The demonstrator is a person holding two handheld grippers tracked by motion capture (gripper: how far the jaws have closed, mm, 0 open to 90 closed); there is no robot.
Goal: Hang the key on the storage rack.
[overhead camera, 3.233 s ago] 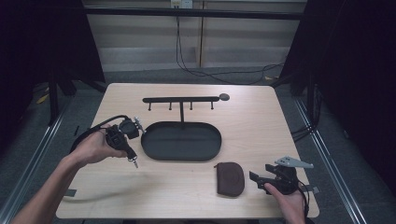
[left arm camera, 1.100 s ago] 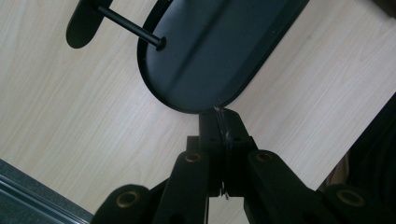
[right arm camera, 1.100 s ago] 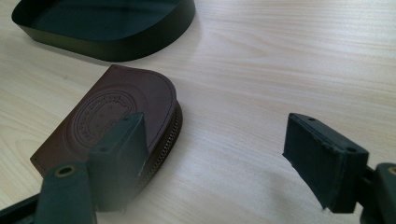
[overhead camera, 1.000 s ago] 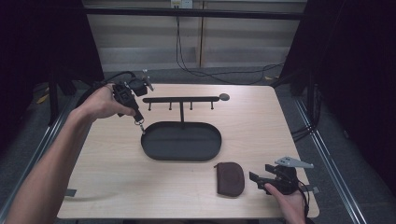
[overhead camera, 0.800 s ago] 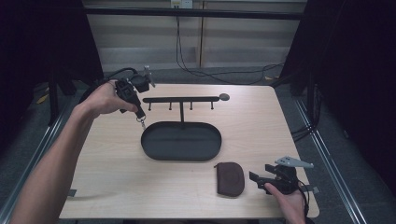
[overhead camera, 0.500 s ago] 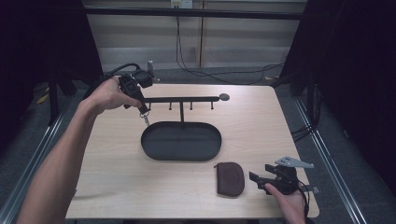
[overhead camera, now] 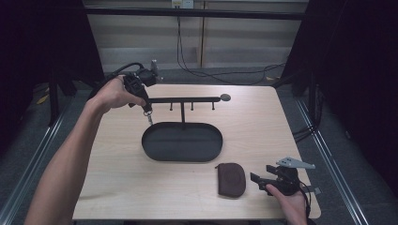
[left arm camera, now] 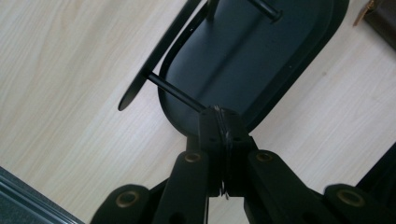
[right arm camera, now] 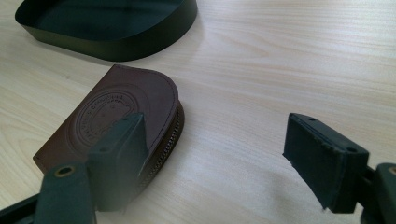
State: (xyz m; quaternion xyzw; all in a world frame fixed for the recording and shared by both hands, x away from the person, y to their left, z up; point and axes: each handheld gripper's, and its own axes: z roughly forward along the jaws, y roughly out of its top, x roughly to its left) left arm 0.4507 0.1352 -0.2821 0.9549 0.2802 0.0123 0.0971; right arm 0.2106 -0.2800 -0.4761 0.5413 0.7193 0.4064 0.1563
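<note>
Clamps a thin metal key ring edge-on in the shut left claw, by the left end of the hook rack, above the tray rim. Probably handles light, stiff and slippery, apt to swivel between pads; best pinched across the ring's flat, leaving loop free for a peg. Rests the right claw, jaws apart and empty, on the desk beside the brown pouch.

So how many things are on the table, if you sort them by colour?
Black: 1, the stand, an oval tray with a bar of pegs above it.
Brown: 1, the zipped leather pouch.
Silvery metal: 1, a small key ring, clamped in the left gripper and hanging at the bar's end.
Total: 3 things.
The right gripper rests open beside the pouch.
</note>
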